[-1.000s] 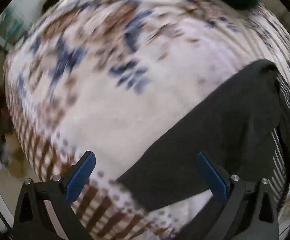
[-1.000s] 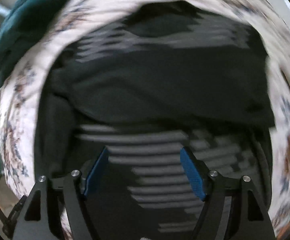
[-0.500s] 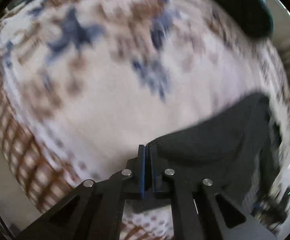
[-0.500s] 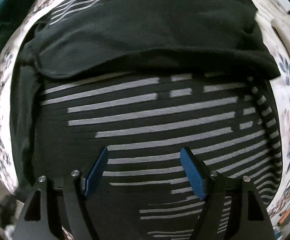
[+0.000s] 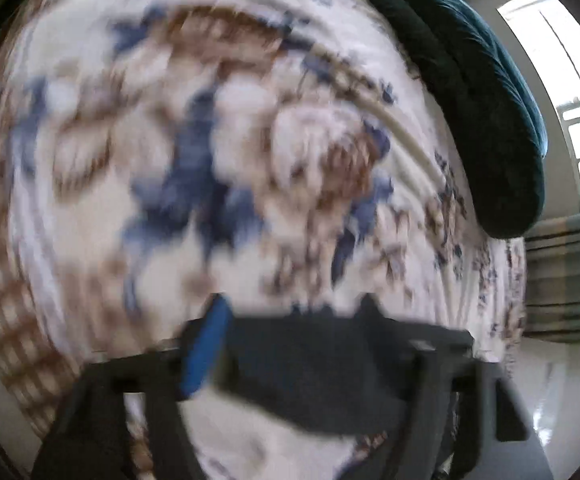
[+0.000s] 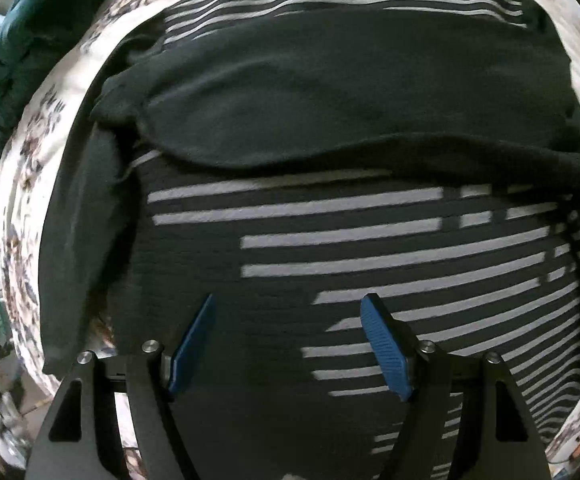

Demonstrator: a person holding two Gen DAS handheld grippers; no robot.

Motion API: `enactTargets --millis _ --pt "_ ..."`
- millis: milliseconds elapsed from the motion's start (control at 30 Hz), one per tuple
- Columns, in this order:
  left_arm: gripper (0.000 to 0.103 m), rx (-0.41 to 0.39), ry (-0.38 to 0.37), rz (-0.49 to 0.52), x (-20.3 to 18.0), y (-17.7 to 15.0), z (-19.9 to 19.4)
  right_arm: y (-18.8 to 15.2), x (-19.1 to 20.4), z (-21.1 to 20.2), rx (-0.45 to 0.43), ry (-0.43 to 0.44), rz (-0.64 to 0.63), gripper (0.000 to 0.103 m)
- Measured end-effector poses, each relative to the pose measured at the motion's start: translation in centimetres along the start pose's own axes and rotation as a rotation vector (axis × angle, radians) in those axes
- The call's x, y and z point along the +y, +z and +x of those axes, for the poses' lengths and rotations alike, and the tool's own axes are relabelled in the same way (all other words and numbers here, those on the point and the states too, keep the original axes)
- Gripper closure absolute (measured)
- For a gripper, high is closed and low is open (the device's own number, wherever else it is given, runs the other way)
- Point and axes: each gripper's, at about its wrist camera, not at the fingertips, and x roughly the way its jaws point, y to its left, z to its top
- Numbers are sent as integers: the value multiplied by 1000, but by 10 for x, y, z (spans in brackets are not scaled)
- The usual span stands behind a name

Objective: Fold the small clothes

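A black garment with white stripes (image 6: 370,240) lies spread on a floral bedspread (image 6: 29,152); a plain black part (image 6: 350,92) is folded across its upper half. My right gripper (image 6: 290,344) hovers open and empty just above the striped lower part. In the blurred left wrist view, my left gripper (image 5: 290,344) stands open, with a flap of the black cloth (image 5: 310,376) lying between its blue pads (image 5: 205,348). Whether the pads touch the cloth is hidden by blur.
A dark teal cushion (image 5: 470,112) lies at the bedspread's far right edge; it also shows in the right wrist view (image 6: 21,40) at upper left. A window (image 5: 570,92) and striped upholstery (image 5: 566,280) are beyond the bed.
My left gripper, shut on the black cloth's edge half a second ago, has opened and swung over the bedspread. My right gripper has stayed open, moving closer over the striped part.
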Motion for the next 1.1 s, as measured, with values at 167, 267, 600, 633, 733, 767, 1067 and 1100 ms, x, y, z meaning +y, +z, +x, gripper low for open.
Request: enactTargets --millis 167,267,600,633,733,767,1067,1100 --pt "33 136 -64 -209 28 -68 48 -15 2 7 26 -7 10 27" --pt "33 54 -71 -268 27 -70 60 -17 2 10 21 -18 18 27" --pt "98 -152 75 237 -112 -30 36 -1 -37 -19 -157 -353 81 15" --pt "98 -160 79 300 -130 -34 32 2 -42 -26 -186 -361 91 14" --pt "98 -164 42 490 -198 -61 26 14 -58 -41 -224 -363 111 14" --pt "98 -154 11 551 -225 -76 26 18 -65 -44 -228 -356 124 14" --pt "97 156 -285 893 -440 -291 88 31 -151 -79 -226 -311 241 14" --pt "96 188 -298 939 -459 -320 94 30 -165 -83 -227 -313 250 14"
